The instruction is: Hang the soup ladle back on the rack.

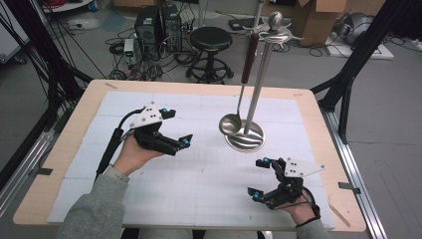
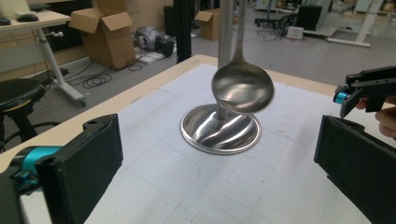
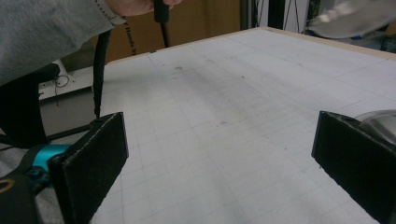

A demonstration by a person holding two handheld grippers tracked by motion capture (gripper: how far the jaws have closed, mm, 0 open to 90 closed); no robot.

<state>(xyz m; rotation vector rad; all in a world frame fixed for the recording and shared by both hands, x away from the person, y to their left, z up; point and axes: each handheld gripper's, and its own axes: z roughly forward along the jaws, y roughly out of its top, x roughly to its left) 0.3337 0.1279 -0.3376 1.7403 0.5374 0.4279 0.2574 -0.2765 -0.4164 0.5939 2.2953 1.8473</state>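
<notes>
Both grippers, left (image 1: 175, 128) and right (image 1: 261, 178), gape wide and empty over the table (image 1: 59, 149); the hanging steel ladle (image 1: 232, 124) looks rigid, slippery, best gripped at its dark handle (image 1: 249, 57).

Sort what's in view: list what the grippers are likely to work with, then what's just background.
Likely in play: ladle hanging on the stand; left gripper; right gripper, both with jaws open.

Background: stool, cardboard boxes, floor cables.
</notes>
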